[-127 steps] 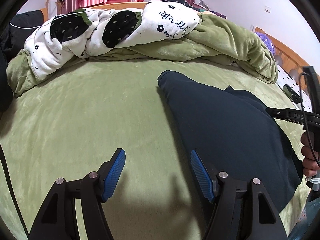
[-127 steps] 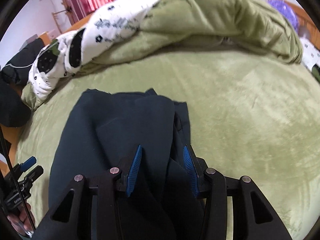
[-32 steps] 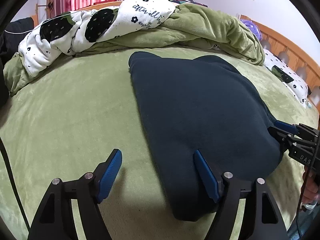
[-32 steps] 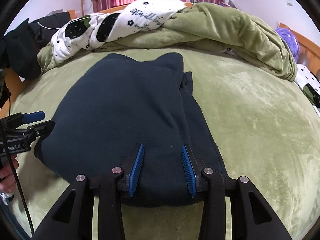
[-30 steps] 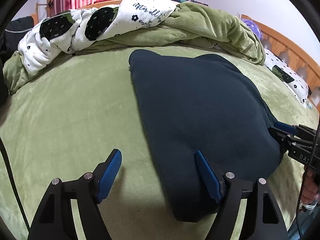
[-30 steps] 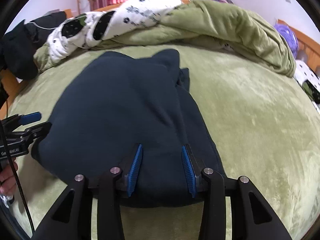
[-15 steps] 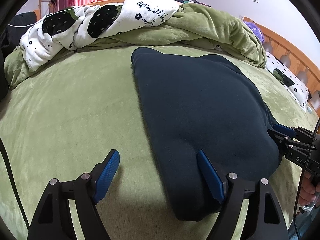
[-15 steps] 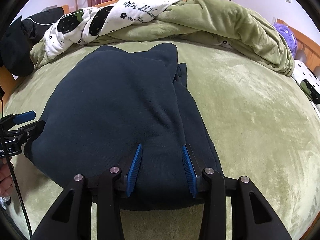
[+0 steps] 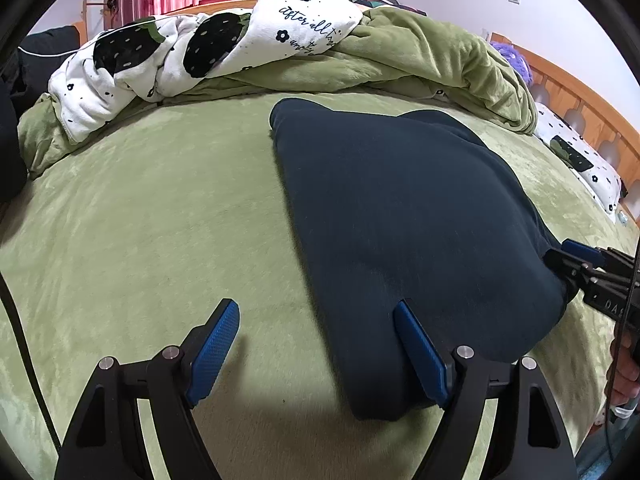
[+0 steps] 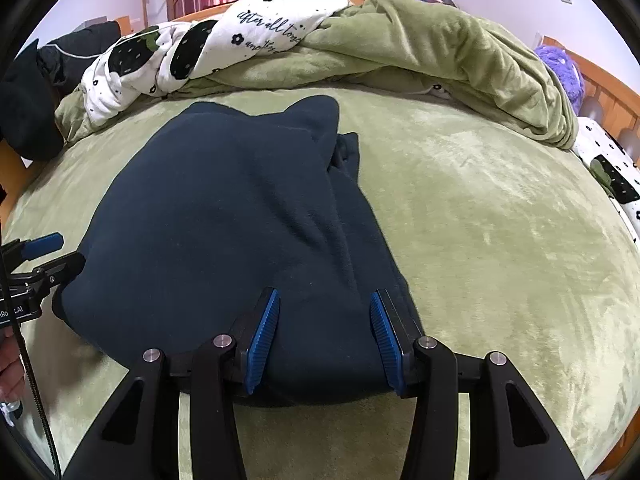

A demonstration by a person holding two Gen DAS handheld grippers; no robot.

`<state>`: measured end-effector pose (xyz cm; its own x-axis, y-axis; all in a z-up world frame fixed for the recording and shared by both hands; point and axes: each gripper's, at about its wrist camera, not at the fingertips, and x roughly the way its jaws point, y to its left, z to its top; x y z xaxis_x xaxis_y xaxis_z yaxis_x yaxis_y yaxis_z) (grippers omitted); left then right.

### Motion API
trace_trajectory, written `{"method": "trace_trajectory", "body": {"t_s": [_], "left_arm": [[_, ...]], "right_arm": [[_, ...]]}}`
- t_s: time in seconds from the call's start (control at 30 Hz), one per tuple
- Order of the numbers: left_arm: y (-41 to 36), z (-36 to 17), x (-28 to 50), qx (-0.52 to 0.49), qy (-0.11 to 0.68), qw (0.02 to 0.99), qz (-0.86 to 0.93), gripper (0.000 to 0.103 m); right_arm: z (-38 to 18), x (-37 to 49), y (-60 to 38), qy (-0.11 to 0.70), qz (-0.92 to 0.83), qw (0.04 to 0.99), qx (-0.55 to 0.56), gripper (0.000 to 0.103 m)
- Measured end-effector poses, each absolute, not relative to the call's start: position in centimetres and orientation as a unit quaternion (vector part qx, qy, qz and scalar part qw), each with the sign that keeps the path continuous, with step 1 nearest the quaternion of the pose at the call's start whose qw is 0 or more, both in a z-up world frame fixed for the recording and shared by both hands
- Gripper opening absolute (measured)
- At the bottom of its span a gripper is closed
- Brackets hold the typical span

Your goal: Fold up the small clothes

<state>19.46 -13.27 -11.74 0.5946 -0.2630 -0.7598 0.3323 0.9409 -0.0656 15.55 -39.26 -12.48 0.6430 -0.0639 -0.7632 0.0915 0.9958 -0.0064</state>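
Observation:
A dark navy garment (image 9: 400, 220) lies folded lengthwise on the green bed cover, with a narrow strip of a lower layer showing along its right side (image 10: 360, 216). My left gripper (image 9: 318, 350) stands wide open at the garment's near left corner. Its right finger rests on the cloth and its left finger is over bare cover. My right gripper (image 10: 324, 334) is over the near hem, jaws opening, with flat cloth lying between the pads and not pinched. Each gripper shows at the edge of the other's view: the right gripper (image 9: 564, 256) and the left gripper (image 10: 66, 252).
A crumpled green blanket (image 10: 440, 40) and a white strawberry-print quilt (image 9: 208, 48) are heaped along the far side. A wooden headboard (image 9: 580, 92) and a printed pillow (image 9: 576, 160) are at the right. Dark clothing (image 10: 28, 100) lies at the far left. Green cover (image 10: 500, 240) spreads right of the garment.
Since the earliest frames the garment has gone from rumpled to a smooth fold, and the left gripper has come to its near corner. In the last second the right jaws widened slightly.

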Motion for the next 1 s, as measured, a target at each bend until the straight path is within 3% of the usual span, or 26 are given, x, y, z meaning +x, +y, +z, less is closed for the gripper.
{"method": "trace_trajectory", "body": {"t_s": [0.63, 0.83, 1.0], "left_arm": [[-10.9, -7.7, 13.7, 0.016, 0.409, 0.900, -0.151, 0.078], [-10.2, -5.1, 10.6, 0.033, 0.388, 0.910, -0.141, 0.078], [-9.3, -2.3, 7.8, 0.043, 0.360, 0.922, -0.135, 0.085]], "right_arm": [[-10.7, 10.8, -39.7, 0.422, -0.081, 0.902, 0.045, 0.048], [-7.6, 8.1, -38.8, 0.409, -0.110, 0.905, 0.038, 0.048], [-3.8, 5.5, -38.1, 0.391, -0.103, 0.914, 0.039, 0.050]]}}
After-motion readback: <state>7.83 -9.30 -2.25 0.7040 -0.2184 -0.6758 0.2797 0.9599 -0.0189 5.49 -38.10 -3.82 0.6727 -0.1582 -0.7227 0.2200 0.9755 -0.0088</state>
